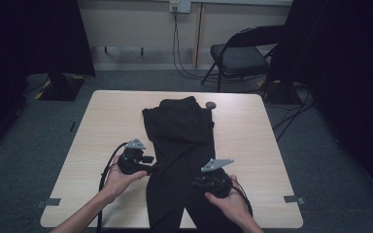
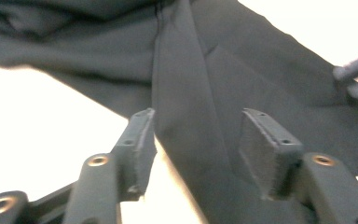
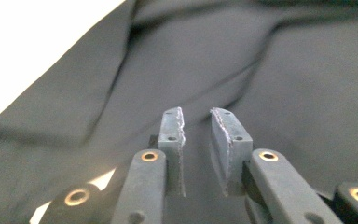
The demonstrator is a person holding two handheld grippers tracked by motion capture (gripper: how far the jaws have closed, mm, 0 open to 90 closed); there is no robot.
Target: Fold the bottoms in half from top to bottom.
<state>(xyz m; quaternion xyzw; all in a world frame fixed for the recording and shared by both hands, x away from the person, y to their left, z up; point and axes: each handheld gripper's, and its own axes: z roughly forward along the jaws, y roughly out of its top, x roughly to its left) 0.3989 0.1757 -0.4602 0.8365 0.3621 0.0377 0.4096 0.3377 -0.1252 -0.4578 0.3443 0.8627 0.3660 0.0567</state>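
A black garment, like trousers, lies lengthwise down the middle of the light wooden table, and its lower part hangs over the near edge. My left gripper sits at the garment's left edge and points right toward it. In the left gripper view its jaws stand wide apart over a fold of the cloth, gripping nothing. My right gripper hovers over the lower right part of the garment. In the right gripper view its pads are a narrow gap apart above the cloth, with nothing pinched.
A small grey round object lies on the table at the garment's far right corner. A black folding chair stands beyond the table on the grey carpet. Black curtains hang at the left and right. Cables run along the back wall.
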